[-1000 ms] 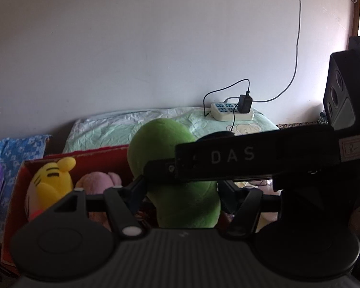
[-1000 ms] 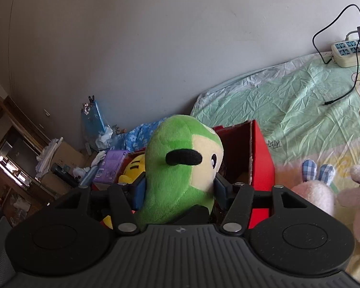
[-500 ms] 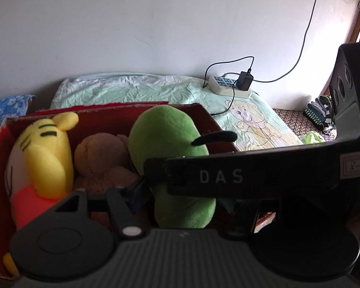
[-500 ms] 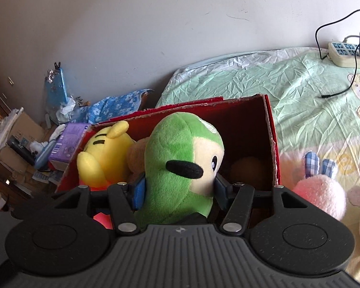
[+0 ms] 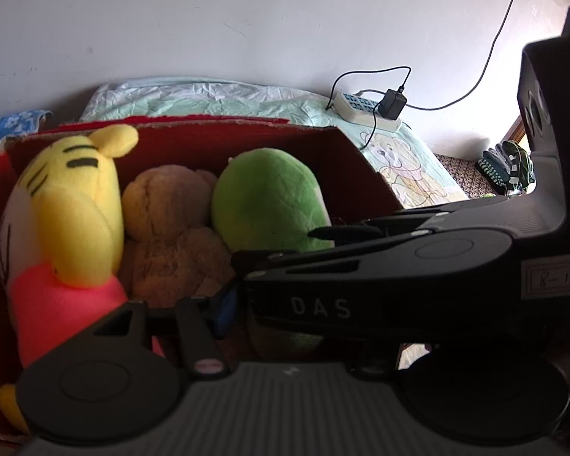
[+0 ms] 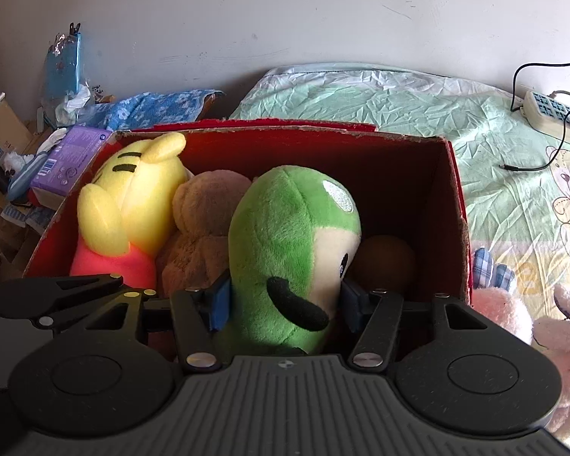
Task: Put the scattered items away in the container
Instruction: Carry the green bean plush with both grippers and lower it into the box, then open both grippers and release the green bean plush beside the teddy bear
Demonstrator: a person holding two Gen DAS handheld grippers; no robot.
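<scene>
A green plush (image 6: 285, 235) stands upright inside the red cardboard box (image 6: 285, 129), right of centre. My right gripper (image 6: 285, 300) is shut on it, with a blue pad pressed against each side. In the left wrist view the green plush (image 5: 266, 201) shows from behind, and my right gripper (image 5: 277, 250) crosses in front from the right. My left gripper (image 5: 296, 304) stands wide, its right finger hidden behind the right gripper. It also shows beside the plush's left as my left gripper (image 6: 76, 296), apart from the plush.
A yellow tiger plush (image 6: 133, 197) and a brown plush (image 6: 205, 220) fill the box's left side, and a brown ball (image 6: 383, 262) sits at its right. Pink plush toys (image 6: 501, 315) lie on the bed outside. A power strip (image 6: 547, 110) with cables lies at the back.
The green plush has come down from above the box rim into the box, still in my right gripper. Both cameras now look down into the box from closer.
</scene>
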